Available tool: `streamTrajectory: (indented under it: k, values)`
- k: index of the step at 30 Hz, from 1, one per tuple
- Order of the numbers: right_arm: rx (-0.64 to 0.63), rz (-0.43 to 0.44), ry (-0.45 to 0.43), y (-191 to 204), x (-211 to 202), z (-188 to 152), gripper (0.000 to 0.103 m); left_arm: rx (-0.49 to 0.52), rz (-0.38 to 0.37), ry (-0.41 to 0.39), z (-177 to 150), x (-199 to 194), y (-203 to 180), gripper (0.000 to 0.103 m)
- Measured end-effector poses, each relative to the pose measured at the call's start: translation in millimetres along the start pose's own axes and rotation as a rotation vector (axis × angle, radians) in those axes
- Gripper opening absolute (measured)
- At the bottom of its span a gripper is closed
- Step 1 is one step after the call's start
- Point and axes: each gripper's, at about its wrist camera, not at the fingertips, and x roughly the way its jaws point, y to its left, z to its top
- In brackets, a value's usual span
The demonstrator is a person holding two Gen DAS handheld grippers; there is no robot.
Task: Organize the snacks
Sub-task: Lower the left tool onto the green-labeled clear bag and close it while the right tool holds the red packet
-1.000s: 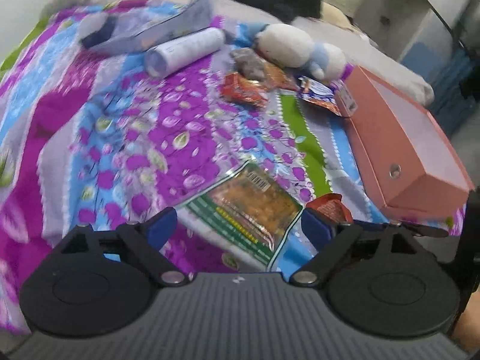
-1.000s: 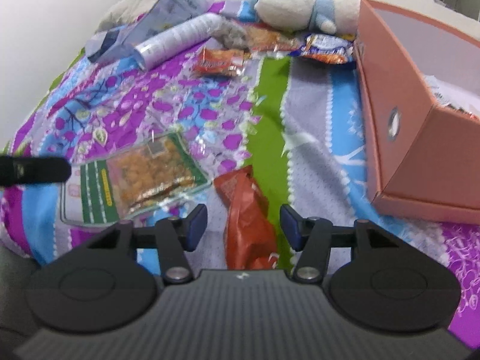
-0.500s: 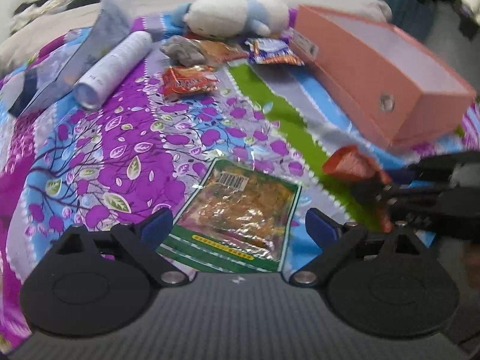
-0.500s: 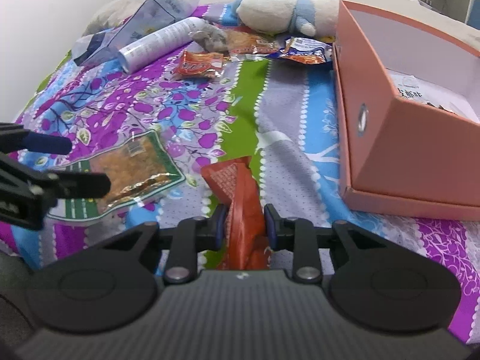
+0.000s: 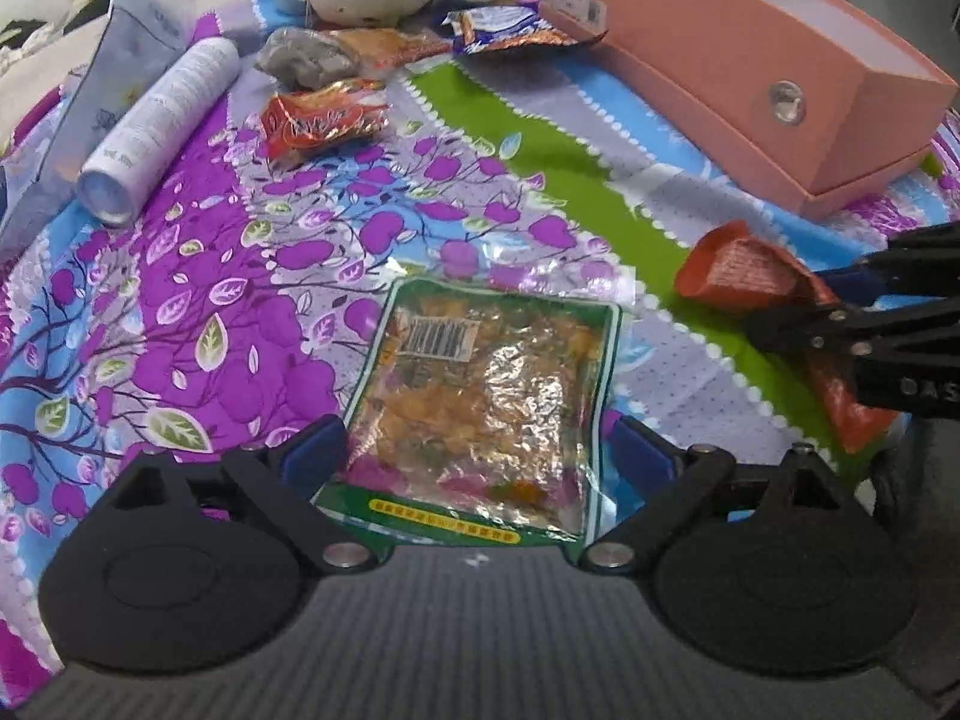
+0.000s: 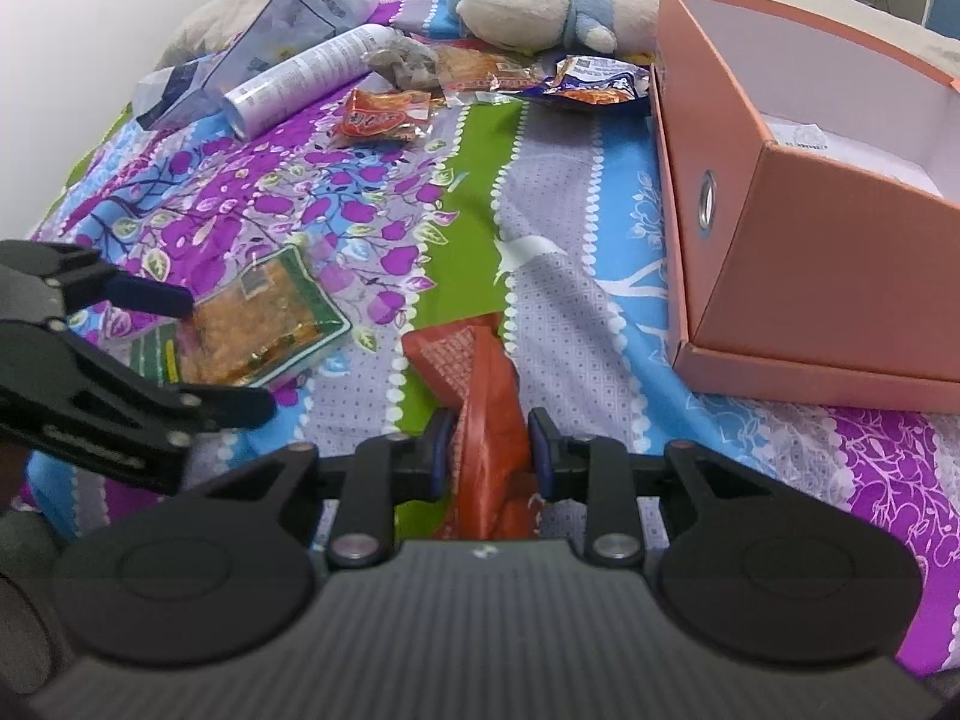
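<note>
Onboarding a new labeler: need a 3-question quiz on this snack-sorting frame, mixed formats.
1. True or false: the right gripper is shut on the orange-red snack packet.
2. Which packet lies between the open left gripper fingers? A) green-edged clear snack packet B) blue snack packet
3. Fill in: the pink box lies to the ____ of the right gripper.

Key: 1 true; 2 A; 3 right.
</note>
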Motion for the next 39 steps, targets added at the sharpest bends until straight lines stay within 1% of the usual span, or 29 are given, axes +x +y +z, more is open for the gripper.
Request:
streamTrajectory:
  k: [6, 12, 14, 18, 23, 26, 27, 29, 31, 34, 39]
  values:
    - [0.006, 0.005, -0.005, -0.6, -0.2, -2.2, 0.031, -0.085, -0.008, -0.022, -0.3, 4.5, 7.1, 0.096]
    - [0.013, 0.009, -0.009, -1.5, 0.1, -2.1, 0.031, -0.091, 0.015, -0.044, -3.1, 0.5, 2.0, 0.086]
    - [0.015, 0.009, -0.011, -1.6, -0.1, -1.9, 0.031, -0.110, 0.009, -0.046, -3.0, -0.6, 5.0, 0.084]
    - [0.024, 0.014, -0.017, -2.1, -1.2, -0.3, 0.031, -0.146, -0.009, -0.055, -4.2, -5.6, 9.3, 0.076]
    - [0.023, 0.016, -0.034, 0.5, -5.0, 3.7, 0.031, -0.203, -0.011, -0.071, -4.9, -14.7, 11.6, 0.069]
    - [0.027, 0.019, -0.043, 1.1, -6.9, 5.9, 0.031, -0.236, -0.011, -0.084, -5.5, -21.2, 11.5, 0.062]
    - [0.028, 0.020, -0.046, 1.4, -7.6, 6.7, 0.031, -0.253, -0.015, -0.089, -5.9, -23.4, 11.6, 0.048]
    - [0.030, 0.020, -0.051, 2.0, -8.9, 7.8, 0.031, -0.287, -0.015, -0.099, -5.8, -28.5, 10.6, 0.044]
    - [0.033, 0.022, -0.055, 2.2, -10.3, 8.8, 0.031, -0.306, -0.010, -0.113, -5.2, -32.6, 9.1, 0.037]
    - [0.036, 0.022, -0.057, 2.6, -11.2, 9.0, 0.031, -0.341, -0.001, -0.134, -3.8, -38.5, 8.3, 0.031]
    - [0.047, 0.029, -0.059, 2.0, -13.6, 9.8, 0.031, -0.401, -0.007, -0.171, -0.4, -49.4, 10.5, 0.024]
